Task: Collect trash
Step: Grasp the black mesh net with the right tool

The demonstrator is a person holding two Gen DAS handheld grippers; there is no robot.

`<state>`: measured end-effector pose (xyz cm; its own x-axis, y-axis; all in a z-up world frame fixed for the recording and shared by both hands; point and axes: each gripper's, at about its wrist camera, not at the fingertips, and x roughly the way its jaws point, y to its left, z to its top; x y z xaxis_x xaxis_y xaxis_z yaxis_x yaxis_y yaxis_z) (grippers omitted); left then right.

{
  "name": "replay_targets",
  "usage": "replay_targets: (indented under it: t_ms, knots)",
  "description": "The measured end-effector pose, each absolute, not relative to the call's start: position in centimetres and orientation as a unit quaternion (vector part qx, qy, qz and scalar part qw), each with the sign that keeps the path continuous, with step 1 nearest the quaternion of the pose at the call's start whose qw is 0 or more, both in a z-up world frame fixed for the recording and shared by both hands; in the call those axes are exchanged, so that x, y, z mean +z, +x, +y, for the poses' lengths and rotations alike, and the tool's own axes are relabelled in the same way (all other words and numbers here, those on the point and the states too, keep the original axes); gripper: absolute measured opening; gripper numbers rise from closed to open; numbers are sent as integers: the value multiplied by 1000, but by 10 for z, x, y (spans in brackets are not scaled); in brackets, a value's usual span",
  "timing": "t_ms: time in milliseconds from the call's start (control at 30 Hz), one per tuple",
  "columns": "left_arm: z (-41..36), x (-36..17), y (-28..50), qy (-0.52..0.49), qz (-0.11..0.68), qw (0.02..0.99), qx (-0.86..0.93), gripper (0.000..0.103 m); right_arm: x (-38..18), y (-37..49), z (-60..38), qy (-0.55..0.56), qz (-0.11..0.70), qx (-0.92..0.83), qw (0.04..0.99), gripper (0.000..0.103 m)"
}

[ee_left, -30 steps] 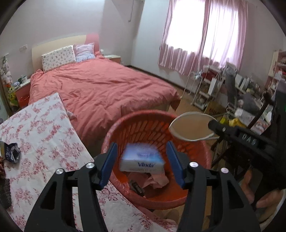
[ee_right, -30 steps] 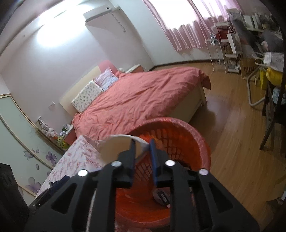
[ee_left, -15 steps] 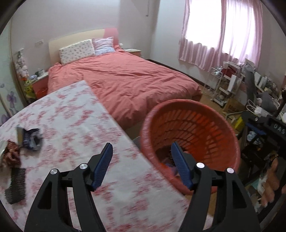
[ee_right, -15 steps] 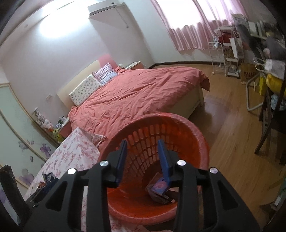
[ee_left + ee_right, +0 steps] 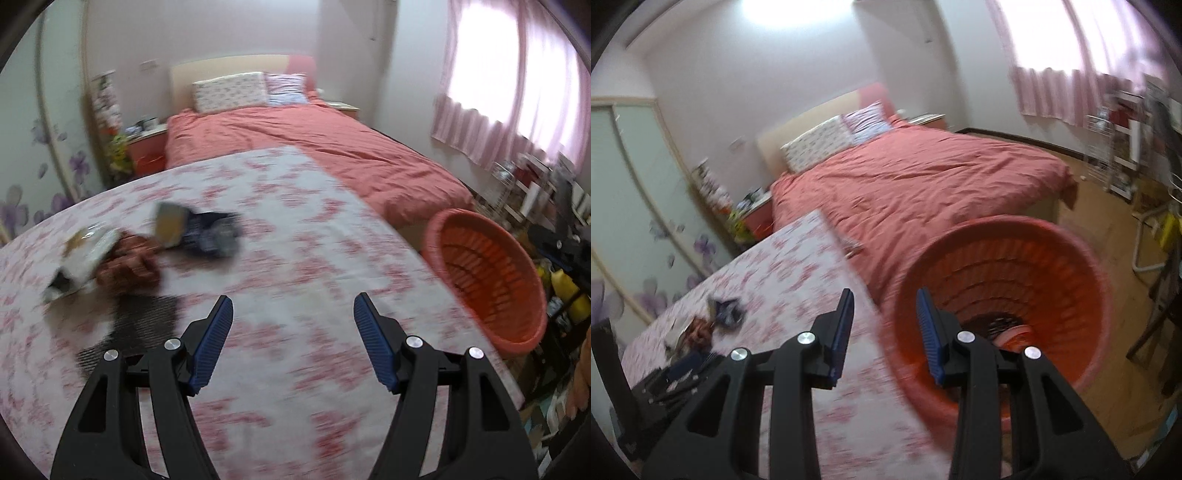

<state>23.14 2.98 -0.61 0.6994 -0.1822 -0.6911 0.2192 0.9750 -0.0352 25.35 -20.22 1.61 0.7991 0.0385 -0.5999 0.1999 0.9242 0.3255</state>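
Trash (image 5: 155, 243) beyond empty left jaws

Wrappers (image 5: 147, 251) on my table (image 5: 295, 229), far left; basket (image 5: 487, 280) on floor off right edge; bed (image 5: 314, 147) behind.

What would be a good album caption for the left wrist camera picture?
Open, empty left gripper above a flowered tablecloth, blurred wrappers ahead at left, orange basket at right.
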Motion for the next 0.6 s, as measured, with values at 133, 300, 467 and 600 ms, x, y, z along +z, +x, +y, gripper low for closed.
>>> replay_targets:
  t_ms: [133,300,467,600]
  knots:
    - [86,-5,225,13,367,928,-59,68,14,264,-144,162,333,9,929,36]
    - [162,-6,218,-9,369,929,9,68,10,277,-53,123,359,93,920,36]
    - [216,-7,215,-35,372,926,57,68,-1,287,31,85,385,164,904,36]
    - [251,-8,212,-53,371,923,80,69,-12,291,84,46,400,193,895,39]
